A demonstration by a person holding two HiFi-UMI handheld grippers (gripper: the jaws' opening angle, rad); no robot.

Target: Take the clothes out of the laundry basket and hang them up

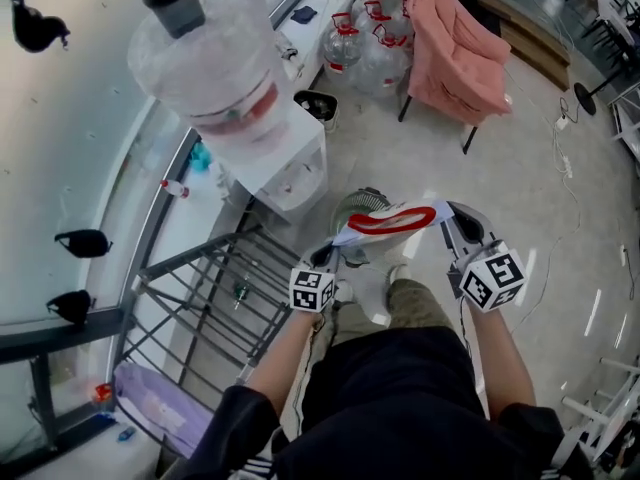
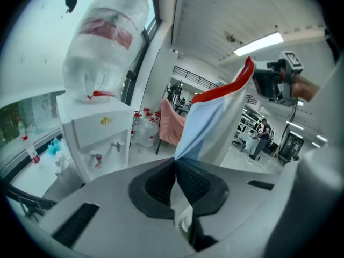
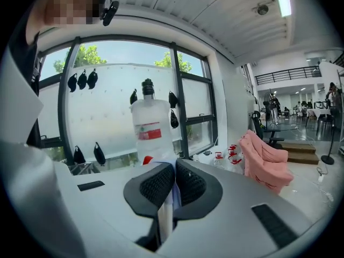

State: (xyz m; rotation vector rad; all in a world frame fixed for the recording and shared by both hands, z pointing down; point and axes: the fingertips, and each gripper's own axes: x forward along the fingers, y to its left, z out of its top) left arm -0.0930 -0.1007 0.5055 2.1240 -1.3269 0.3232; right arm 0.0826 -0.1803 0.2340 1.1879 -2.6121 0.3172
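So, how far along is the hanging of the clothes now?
Done: one white garment with red trim is out and lifted. In hand: the left gripper and the right gripper are each shut on one end of it, holding it spread between them. Left: it is not yet on the drying rack, which stands lower at the person's left. How many clothes remain cannot be seen.

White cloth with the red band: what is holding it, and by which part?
The white garment with red trim is held by both tools: the left tool pinches one end, the right tool the other.
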